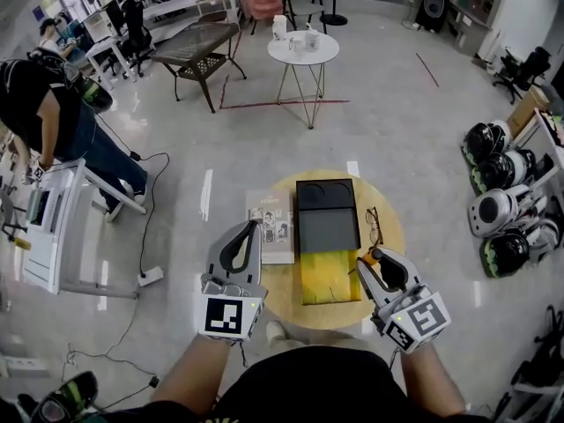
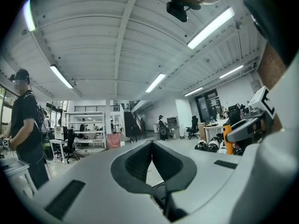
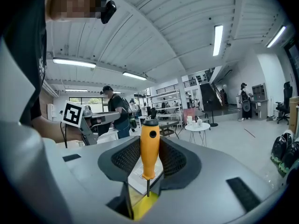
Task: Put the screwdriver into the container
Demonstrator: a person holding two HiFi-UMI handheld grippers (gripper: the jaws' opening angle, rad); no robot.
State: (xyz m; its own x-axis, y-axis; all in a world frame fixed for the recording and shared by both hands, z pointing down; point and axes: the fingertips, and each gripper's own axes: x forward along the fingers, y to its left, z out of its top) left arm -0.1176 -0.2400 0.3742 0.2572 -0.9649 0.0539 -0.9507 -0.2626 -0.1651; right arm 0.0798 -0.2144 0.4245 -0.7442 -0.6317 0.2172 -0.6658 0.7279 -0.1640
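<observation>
Right gripper view: right gripper pinches the screwdriver by its orange handle, long axis upright, shaft pointing down. Head view: it is held over the round surface, near the black container. Left gripper pressed together, nothing between.

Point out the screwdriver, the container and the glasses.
Screwdriver (image 3: 149, 146): right gripper view, on the orange handle.
Container (image 1: 300, 218): head view, on its left rim.
Glasses (image 1: 374, 227): head view, on the frame.
</observation>
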